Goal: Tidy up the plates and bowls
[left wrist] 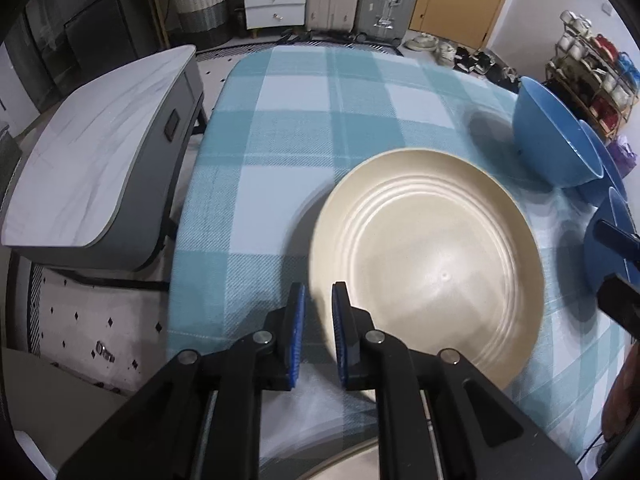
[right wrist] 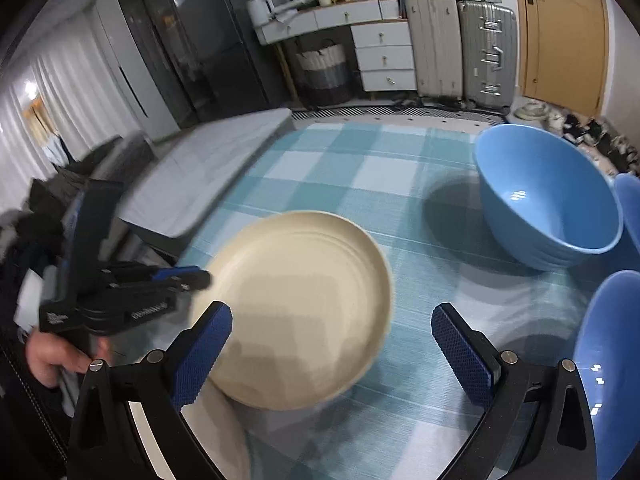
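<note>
My left gripper (left wrist: 318, 296) is shut on the near-left rim of a cream plate (left wrist: 432, 264) and holds it tilted above the checked tablecloth (left wrist: 304, 128). The same plate (right wrist: 296, 304) and the left gripper (right wrist: 192, 278) at its left rim show in the right wrist view. My right gripper (right wrist: 332, 324) is open and empty, just in front of the plate. A large blue bowl (right wrist: 548, 200) stands at the right on the table; it also shows in the left wrist view (left wrist: 556, 140). Part of another cream plate (left wrist: 352, 460) lies under the left gripper.
More blue dishes (right wrist: 608, 360) lie at the right edge of the table. A grey side table (left wrist: 100, 160) stands to the left. Suitcases (right wrist: 484, 52), a drawer unit (right wrist: 384, 60) and a basket (right wrist: 320, 68) line the far wall.
</note>
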Demonstrator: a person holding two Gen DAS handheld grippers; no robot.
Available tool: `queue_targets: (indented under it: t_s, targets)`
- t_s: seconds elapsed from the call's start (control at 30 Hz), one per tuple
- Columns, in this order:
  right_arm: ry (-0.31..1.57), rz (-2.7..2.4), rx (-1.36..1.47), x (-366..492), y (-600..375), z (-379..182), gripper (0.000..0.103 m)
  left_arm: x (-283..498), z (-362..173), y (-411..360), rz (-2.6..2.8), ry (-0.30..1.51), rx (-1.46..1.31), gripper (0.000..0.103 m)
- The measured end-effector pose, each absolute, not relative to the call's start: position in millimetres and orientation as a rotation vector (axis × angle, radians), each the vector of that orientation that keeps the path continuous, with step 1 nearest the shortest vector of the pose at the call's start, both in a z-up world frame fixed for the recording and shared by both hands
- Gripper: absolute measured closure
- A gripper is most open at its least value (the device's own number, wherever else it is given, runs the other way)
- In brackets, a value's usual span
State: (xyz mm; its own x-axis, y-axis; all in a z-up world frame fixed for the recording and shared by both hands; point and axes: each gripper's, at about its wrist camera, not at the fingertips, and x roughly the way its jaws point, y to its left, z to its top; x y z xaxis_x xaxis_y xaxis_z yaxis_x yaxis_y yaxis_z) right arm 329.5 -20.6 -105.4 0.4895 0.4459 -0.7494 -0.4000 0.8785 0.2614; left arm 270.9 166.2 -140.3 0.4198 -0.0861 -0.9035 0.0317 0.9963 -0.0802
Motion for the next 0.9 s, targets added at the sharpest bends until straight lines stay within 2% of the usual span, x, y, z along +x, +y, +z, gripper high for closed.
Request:
queue_targets:
  t_s: [0.2,0.47,0.5,0.53,0.63,0.77,0.8,0.9]
  targets:
    - [0.932,0.475,-0.003,337,-11,-116,0.001,277,-146,161,-0.075,1.156,-0.043,0.085]
    - [0.969,0.452,0.013,354,-15,-142,0.004,278,-155,163,-0.073,1.177,-0.048,0.085]
    - [0.976,0.444,0.016,356,-16,-145,0.010,278,-157,163,-0.072,1.180,-0.045,0.085]
    - [0.992,0.438,0.019,359,-17,-150,0.023,278,-158,164,-0.070,1.182,-0.045,0.085]
    - [1.055,0.430,0.018,366,-17,-164,0.044,278,-160,166,-0.077,1.176,-0.058,0.085]
    - [1.077,0.432,0.008,367,-16,-176,0.057,277,-161,167,-0.082,1.171,-0.063,0.084]
    - [1.077,0.435,0.007,367,-16,-177,0.064,277,-161,167,-0.083,1.169,-0.061,0.084]
    - [1.082,0.442,0.003,368,-14,-179,0.070,276,-161,167,-0.079,1.167,-0.061,0.082]
